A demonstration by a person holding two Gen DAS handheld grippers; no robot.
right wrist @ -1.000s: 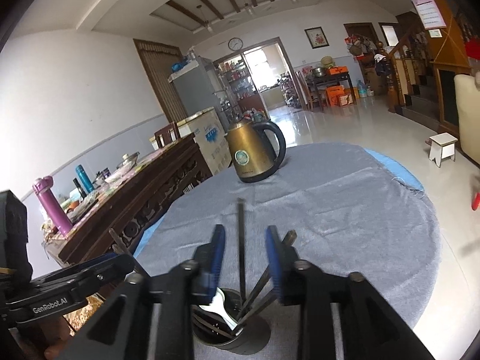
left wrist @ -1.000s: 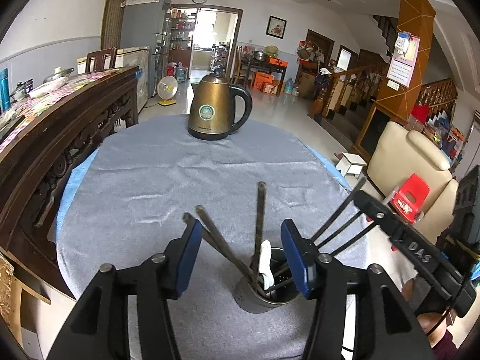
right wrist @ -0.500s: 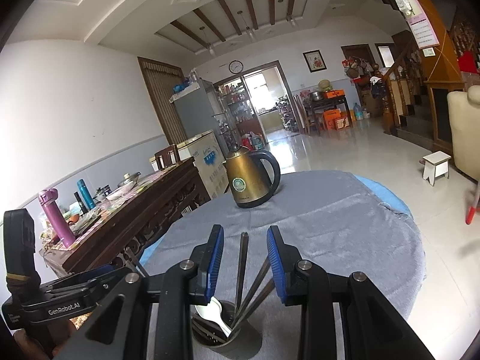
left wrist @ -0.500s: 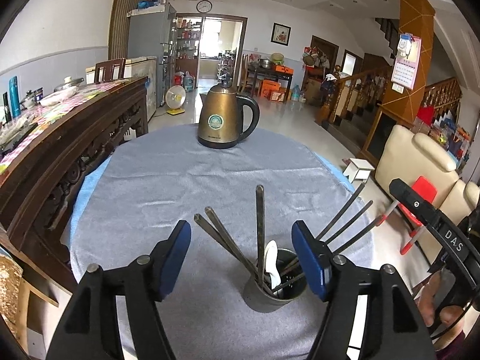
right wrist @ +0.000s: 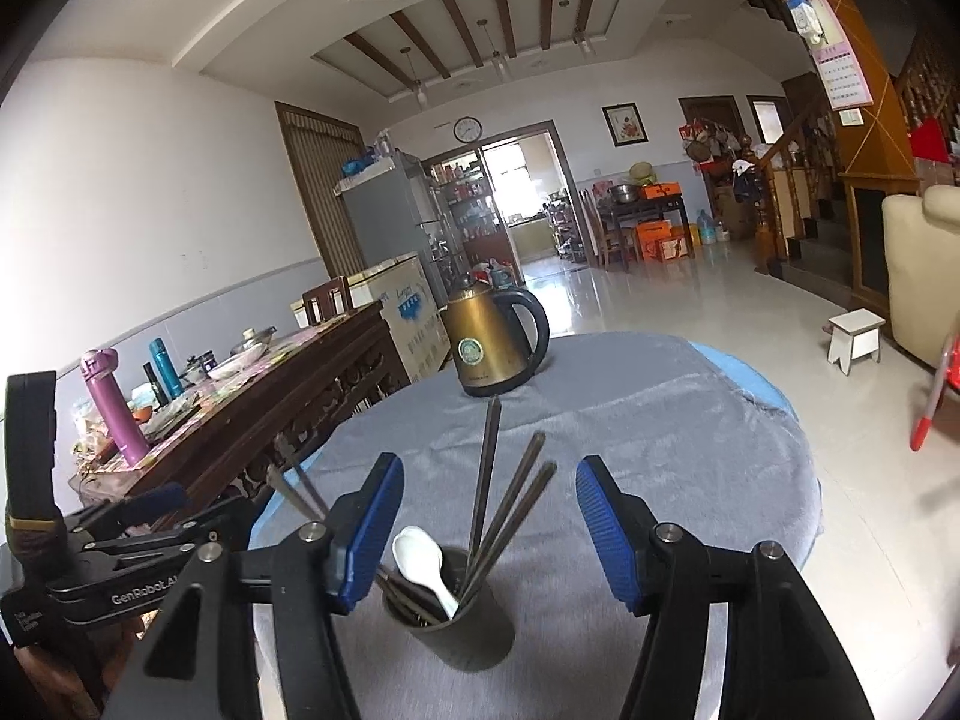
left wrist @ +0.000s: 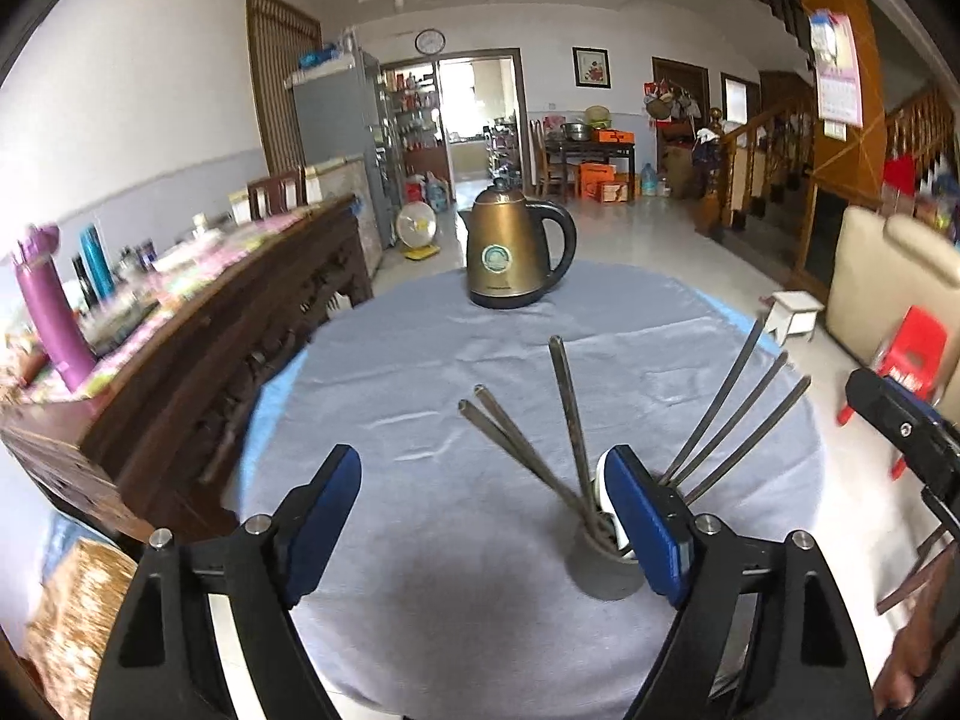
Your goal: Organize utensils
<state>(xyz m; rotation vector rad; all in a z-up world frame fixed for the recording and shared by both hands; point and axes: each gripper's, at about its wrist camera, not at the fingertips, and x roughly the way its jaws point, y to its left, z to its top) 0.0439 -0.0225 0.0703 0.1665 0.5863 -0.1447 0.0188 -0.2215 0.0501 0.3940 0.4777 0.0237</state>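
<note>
A dark grey utensil cup (right wrist: 462, 630) (left wrist: 603, 564) stands near the front of the round table. Several dark metal chopsticks (right wrist: 486, 480) (left wrist: 567, 414) fan out of it, and a white spoon (right wrist: 423, 564) leans inside. My right gripper (right wrist: 486, 516) hovers just behind and above the cup; its jaws are opening and the pads touch nothing. My left gripper (left wrist: 483, 498) sits left of the cup, jaws opening, with nothing between them; its right pad hides part of the cup. The left gripper's black body (right wrist: 108, 576) shows at the left of the right wrist view.
A bronze electric kettle (left wrist: 510, 252) (right wrist: 492, 348) stands at the far side of the grey tablecloth (left wrist: 420, 396). A dark carved wooden sideboard (left wrist: 198, 324) crowded with bottles runs along the left. A cream armchair (left wrist: 894, 276), a red stool and a white stool stand to the right.
Both grippers drew back from the cup and their jaws widened. The right one, narrow around the upright chopstick earlier, now stands wide. The left view swung left, leaving the cup under its right finger.
</note>
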